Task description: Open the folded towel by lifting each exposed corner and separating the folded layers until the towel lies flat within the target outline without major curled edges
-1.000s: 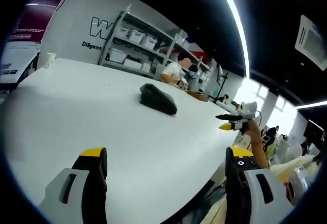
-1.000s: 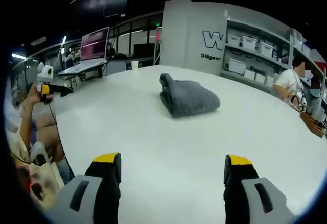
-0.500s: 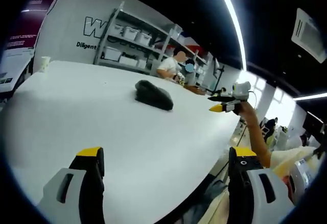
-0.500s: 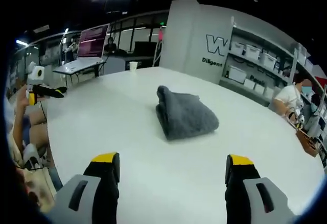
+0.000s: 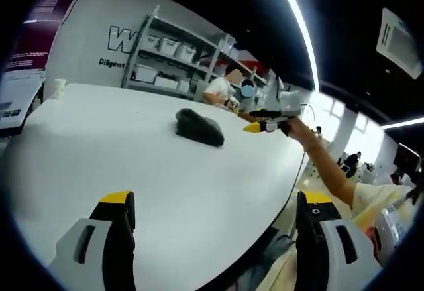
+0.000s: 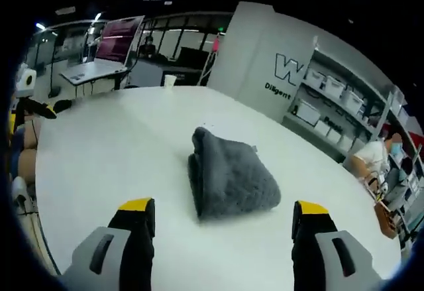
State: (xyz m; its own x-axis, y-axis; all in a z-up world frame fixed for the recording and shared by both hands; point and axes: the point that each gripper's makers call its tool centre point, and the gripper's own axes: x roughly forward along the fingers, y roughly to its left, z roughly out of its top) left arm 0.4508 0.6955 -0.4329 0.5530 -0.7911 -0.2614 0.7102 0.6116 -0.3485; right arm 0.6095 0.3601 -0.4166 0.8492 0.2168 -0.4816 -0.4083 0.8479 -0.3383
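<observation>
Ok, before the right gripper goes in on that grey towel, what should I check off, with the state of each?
1. Towel still folded, lying on the white table: ok.
2. Right gripper open, nothing between its fingers: ok.
3. Right gripper lined up with the towel, just short of it: ok.
4. Left gripper open, well back from the towel: ok.
5. An exposed corner to lift: cannot tell.
6. Target outline on the table: cannot tell.

Open lab-like workspace — white table (image 6: 106,152), shelving with storage bins (image 5: 169,46), wall logo (image 6: 289,69), presentation screen (image 6: 118,39)
</observation>
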